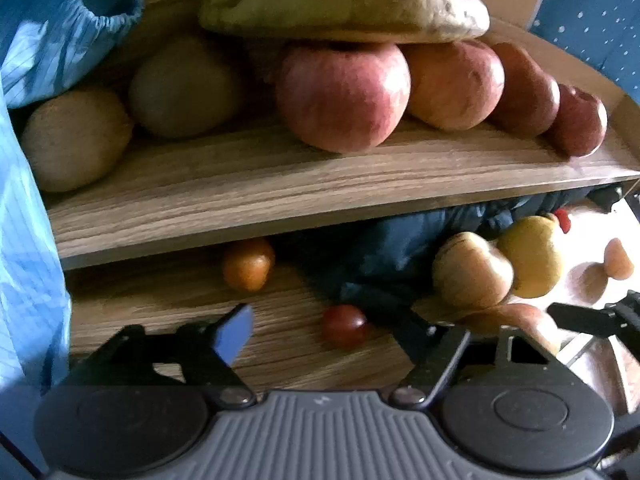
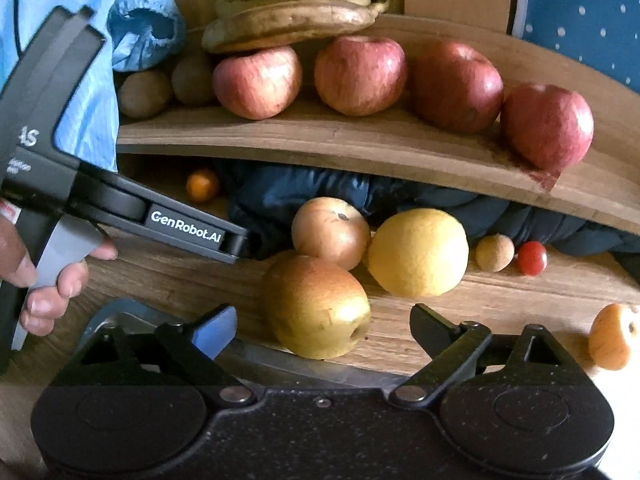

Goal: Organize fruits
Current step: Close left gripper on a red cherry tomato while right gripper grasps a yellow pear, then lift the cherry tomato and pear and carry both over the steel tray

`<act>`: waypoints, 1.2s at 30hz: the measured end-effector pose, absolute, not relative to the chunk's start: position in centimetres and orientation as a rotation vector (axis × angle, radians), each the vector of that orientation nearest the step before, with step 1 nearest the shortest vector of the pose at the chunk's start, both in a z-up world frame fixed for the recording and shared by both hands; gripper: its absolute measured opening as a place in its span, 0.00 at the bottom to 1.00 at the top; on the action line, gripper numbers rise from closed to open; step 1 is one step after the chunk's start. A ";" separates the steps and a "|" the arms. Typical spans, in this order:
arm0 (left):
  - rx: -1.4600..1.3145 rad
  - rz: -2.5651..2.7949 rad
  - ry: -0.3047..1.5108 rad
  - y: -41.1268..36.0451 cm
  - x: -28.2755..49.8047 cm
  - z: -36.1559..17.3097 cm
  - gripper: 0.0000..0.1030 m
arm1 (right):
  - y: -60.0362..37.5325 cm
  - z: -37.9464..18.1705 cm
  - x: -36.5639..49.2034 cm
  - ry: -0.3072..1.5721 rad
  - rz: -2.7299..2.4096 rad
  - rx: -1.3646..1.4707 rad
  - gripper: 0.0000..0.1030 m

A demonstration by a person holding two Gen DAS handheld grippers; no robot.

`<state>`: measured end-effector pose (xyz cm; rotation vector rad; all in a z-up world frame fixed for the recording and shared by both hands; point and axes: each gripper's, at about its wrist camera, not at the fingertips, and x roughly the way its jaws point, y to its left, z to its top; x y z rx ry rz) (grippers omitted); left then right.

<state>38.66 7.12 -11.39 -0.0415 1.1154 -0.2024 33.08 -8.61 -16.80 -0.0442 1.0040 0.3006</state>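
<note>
In the left wrist view my left gripper (image 1: 332, 328) stands open low over the wooden table, and a small red cherry tomato (image 1: 344, 326) lies between its fingers untouched. A small orange fruit (image 1: 248, 264) sits further back under the shelf. My right gripper (image 2: 324, 326) is open around a yellow-green apple (image 2: 316, 306), with a gap on each side of the fruit. Behind that apple lie a pale apple (image 2: 330, 232) and a large yellow citrus (image 2: 418, 252). The left gripper's body (image 2: 188, 232) shows in the right wrist view, held by a hand (image 2: 52, 280).
A raised wooden shelf (image 2: 360, 144) carries several red apples (image 2: 360, 76), bananas (image 2: 296, 20) and two kiwis (image 2: 144, 94). Dark blue cloth (image 2: 300, 196) lies under the shelf. A small brown fruit (image 2: 495, 253), a red tomato (image 2: 532, 258) and an orange fruit (image 2: 612, 336) lie to the right.
</note>
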 end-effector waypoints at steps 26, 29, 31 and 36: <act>-0.109 -0.278 1.122 6.7 37.2 -11.0 0.23 | -8.9 -18.1 33.7 1.025 0.319 0.024 0.58; -0.108 -0.278 1.127 6.6 36.9 -11.0 0.23 | -8.9 -18.0 33.6 1.019 0.314 0.021 0.57; -0.107 -0.275 1.131 6.5 36.7 -10.9 0.23 | -8.9 -17.9 33.4 1.015 0.312 0.020 0.57; -0.107 -0.268 1.129 6.3 36.1 -10.5 0.23 | -9.0 -17.1 32.9 0.998 0.317 0.028 0.56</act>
